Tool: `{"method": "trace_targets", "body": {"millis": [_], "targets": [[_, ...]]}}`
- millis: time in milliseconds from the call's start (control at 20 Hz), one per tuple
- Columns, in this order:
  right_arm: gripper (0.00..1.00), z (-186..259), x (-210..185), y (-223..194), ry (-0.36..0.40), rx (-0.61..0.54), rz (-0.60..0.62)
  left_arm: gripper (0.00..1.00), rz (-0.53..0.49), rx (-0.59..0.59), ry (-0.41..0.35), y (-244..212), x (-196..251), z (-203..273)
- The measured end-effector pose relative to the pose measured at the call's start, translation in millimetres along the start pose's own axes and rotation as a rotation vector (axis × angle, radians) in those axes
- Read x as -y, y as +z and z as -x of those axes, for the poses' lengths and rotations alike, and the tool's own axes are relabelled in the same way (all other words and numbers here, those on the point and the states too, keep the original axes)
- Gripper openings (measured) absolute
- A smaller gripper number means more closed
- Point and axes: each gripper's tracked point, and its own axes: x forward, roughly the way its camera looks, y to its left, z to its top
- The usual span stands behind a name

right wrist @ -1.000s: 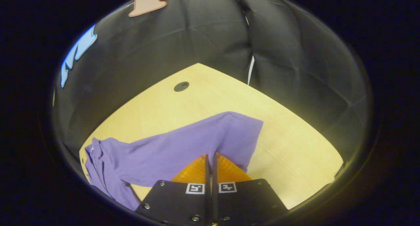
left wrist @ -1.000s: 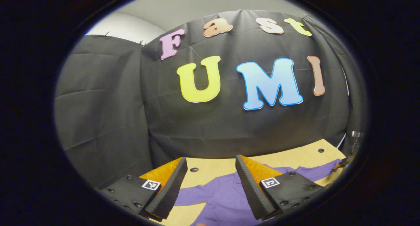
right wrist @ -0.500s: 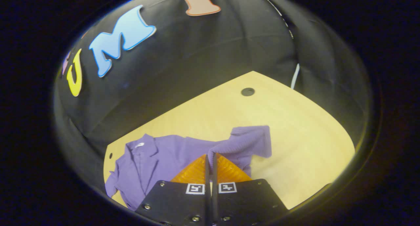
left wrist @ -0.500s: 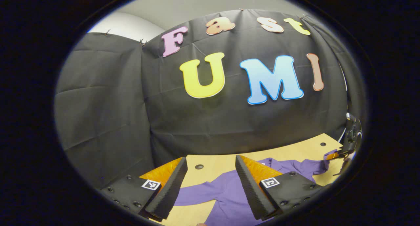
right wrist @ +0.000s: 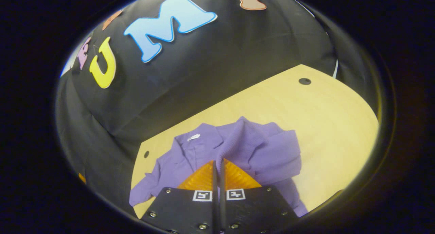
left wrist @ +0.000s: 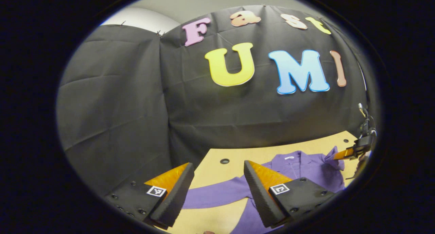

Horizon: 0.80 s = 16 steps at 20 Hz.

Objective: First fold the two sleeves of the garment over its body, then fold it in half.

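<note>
A purple collared garment [right wrist: 200,149] lies on the wooden table [right wrist: 306,111], collar toward the black wall. My right gripper [right wrist: 218,162] is shut on the cuff of one sleeve [right wrist: 261,149], which is lifted and doubled over the garment's body. In the left gripper view that same gripper [left wrist: 341,154] hangs at the far right with the cuff pinched above the garment [left wrist: 306,167]. My left gripper [left wrist: 218,166] stands open and holds nothing. The other sleeve [left wrist: 217,194] stretches flat across the table below its fingers.
Black cloth walls close the table at the back and sides. Small dark holes mark the tabletop [right wrist: 305,81] [left wrist: 224,161]. Bare wood lies to the right of the garment in the right gripper view.
My right gripper has carried the sleeve cuff from out at the side in over the garment's body, doubling the sleeve. The left gripper stayed open and turned slightly, bringing the collar into view.
</note>
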Motion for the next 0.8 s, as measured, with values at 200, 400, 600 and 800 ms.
{"method": "trace_targets", "body": {"millis": [200,400,600,800], "targets": [[0.01,-6.4,-46.6,-35.3,0.096,-0.052,-0.026,0.96,0.024,-0.053,0.033,-32.2,-41.2,-15.9],[0.01,-13.8,-78.9,-61.7,0.160,-0.092,-0.067,0.96,0.016,-0.095,0.059,-63.7,-72.4,-32.4],[0.00,-20.2,-106.4,-82.7,0.224,-0.137,-0.108,0.96,0.011,-0.150,0.074,-102.3,-93.3,-49.9],[0.01,-27.2,-128.1,-102.0,0.268,-0.185,-0.130,0.96,0.025,-0.193,0.094,-129.4,-109.7,-68.0]]}}
